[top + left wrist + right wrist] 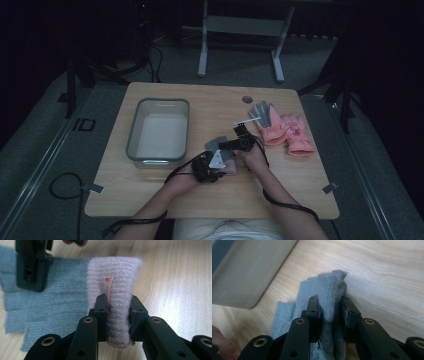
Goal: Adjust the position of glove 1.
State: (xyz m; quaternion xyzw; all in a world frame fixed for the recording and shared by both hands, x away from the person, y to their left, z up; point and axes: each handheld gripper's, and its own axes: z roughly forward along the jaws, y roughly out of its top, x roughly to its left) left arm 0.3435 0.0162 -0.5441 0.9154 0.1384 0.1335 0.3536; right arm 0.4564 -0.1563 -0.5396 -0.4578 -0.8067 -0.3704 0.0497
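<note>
Both hand-held grippers clamp one glove — left on its pink cuff, right on its grey fingers.

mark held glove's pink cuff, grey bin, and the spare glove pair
pink cuff (117, 290), left gripper view, ribbed knit above the jaws
grey bin (132, 135), high view, left wall rim
spare glove pair (282, 131), high view, pink palm of the nearer-centre glove

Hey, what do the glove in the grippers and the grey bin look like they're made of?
Glove: soft knit, likely wool or acrylic; ribbed pink cuff, fuzzy grey-blue hand, matte. Bin: probably moulded plastic; smooth grey walls, rounded corners, paler floor with a slight sheen.
</note>
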